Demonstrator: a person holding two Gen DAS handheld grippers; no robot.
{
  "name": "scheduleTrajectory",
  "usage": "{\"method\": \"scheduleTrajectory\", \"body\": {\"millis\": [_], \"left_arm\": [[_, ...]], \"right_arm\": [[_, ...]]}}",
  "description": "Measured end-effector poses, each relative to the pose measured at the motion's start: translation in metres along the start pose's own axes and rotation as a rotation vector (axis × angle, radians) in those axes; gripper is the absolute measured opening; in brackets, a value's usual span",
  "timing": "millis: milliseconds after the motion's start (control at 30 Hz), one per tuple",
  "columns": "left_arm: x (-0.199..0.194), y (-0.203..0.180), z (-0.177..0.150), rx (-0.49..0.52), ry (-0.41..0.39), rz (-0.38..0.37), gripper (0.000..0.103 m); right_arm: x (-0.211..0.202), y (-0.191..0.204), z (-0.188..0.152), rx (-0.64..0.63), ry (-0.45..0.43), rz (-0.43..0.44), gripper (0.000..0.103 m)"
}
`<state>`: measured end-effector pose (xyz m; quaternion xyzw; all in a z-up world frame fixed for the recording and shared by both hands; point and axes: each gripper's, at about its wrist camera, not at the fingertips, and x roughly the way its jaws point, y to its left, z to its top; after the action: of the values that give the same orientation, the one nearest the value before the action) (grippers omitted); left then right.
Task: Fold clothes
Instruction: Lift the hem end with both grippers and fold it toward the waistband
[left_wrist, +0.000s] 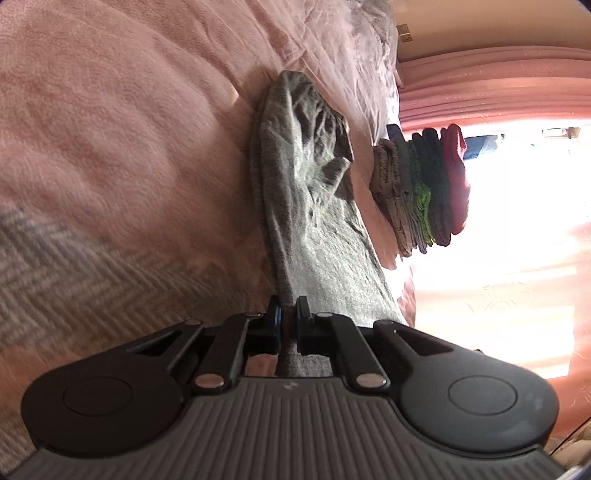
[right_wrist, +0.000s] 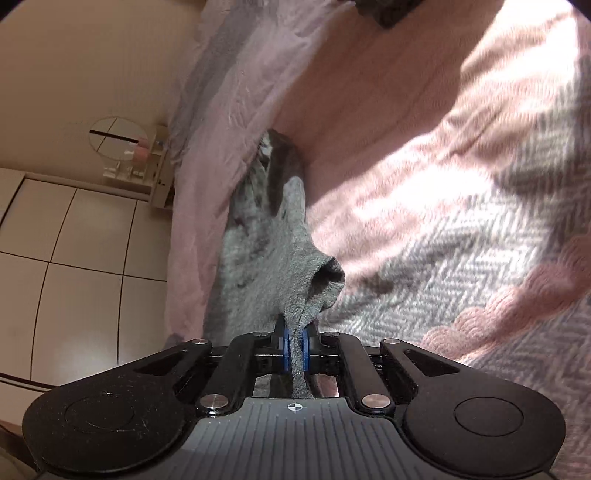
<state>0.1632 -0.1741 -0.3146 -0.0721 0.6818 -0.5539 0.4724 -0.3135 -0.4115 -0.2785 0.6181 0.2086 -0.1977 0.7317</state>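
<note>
**Grey knit pinched at both ends over pink bed**

Left wrist view: knit cloth, heather grey and soft, the garment (left_wrist: 314, 206) runs as a long crumpled band from the gripper out across the bedspread (left_wrist: 110, 129), which is fleecy pink with a grey herringbone weave at its near part. The far half of the garment is bunched into sharp creases; the near half is smoother and narrows to a strip. That strip passes between the blue pads of the left gripper (left_wrist: 288, 317), whose jaws stand nearly together, clamped on the fabric. The gripper points along the length of the garment, rolled on its side relative to the bed. Beyond lies a neat stack (left_wrist: 424, 188) of folded clothes in beige, grey, green and red, apart from the garment, against bright window light.

Right wrist view: the garment (right_wrist: 266, 251) shows the same grey knit, with a rolled tube-like opening near the gripper. A thin gathered edge is squeezed between the blue pads of the right gripper (right_wrist: 294, 347), jaws almost closed. Bedspread (right_wrist: 424, 221) to the right, tiled floor (right_wrist: 74, 240) to the left.
</note>
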Motion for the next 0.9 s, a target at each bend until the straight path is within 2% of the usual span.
{"method": "scheduleTrajectory", "body": {"millis": [167, 300, 367, 500, 667, 800, 900], "left_arm": [[0.008, -0.003, -0.052, -0.105, 0.014, -0.003, 0.004], [0.021, 0.009, -0.092, -0.245, 0.034, 0.026, 0.004], [0.022, 0.011, -0.098, -0.288, 0.025, 0.026, 0.004], [0.015, -0.002, -0.082, -0.299, -0.041, -0.007, 0.005], [0.006, -0.019, -0.041, -0.351, -0.171, -0.091, 0.006], [0.017, -0.021, 0.003, -0.417, -0.237, -0.128, 0.006], [0.034, -0.012, 0.036, -0.476, -0.278, -0.132, 0.007]], "right_arm": [[-0.033, 0.0, -0.004, -0.019, 0.052, -0.065, 0.005], [-0.046, -0.021, -0.018, 0.083, 0.123, -0.135, 0.005], [-0.045, -0.03, -0.018, 0.147, 0.142, -0.165, 0.005], [-0.041, -0.026, 0.006, 0.243, 0.128, -0.152, 0.005], [-0.02, 0.01, 0.063, 0.262, 0.139, -0.135, 0.005], [0.016, 0.027, 0.118, 0.261, 0.145, -0.138, 0.005], [0.056, 0.032, 0.155, 0.235, 0.161, -0.177, 0.005]]}}
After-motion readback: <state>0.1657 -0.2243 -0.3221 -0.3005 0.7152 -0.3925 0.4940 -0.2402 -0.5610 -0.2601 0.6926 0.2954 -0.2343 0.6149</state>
